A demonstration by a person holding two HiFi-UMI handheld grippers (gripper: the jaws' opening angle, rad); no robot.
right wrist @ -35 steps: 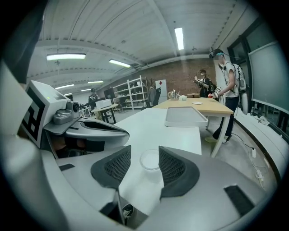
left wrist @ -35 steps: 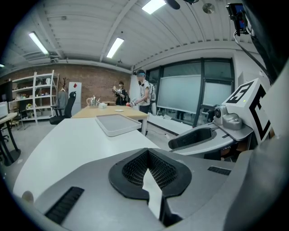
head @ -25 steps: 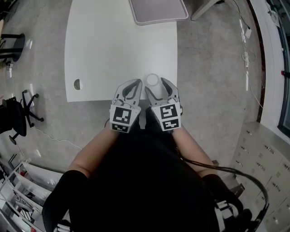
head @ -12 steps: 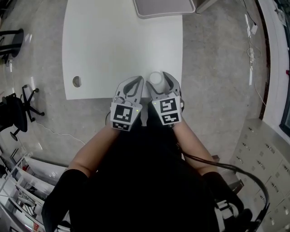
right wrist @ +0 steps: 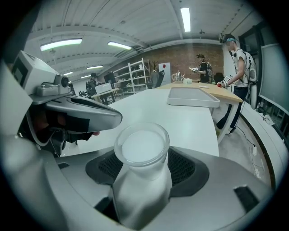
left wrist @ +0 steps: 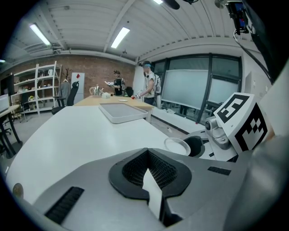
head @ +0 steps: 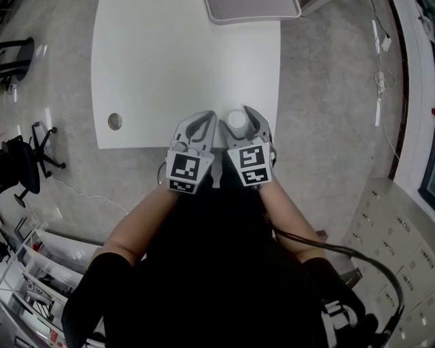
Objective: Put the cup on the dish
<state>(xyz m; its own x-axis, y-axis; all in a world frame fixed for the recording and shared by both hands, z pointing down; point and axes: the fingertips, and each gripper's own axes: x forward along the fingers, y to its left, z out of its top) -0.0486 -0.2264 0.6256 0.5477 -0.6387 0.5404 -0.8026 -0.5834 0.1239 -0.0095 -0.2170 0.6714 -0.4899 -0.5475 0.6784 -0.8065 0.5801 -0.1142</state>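
Grips the cup [head: 237,120] in the right tool [head: 239,115], jaws closed against its frosted white sides, rim showing above them. Holds the left tool [head: 204,122] just beside, on the right tool's left, jaws brought together with nothing between. Places both over the near edge of the counter [head: 170,68]. Cannot tell whether the cup touches the counter. Finds the dish [head: 253,8], a shallow grey tray, well ahead of both tools at the counter's far end, apart from the cup.
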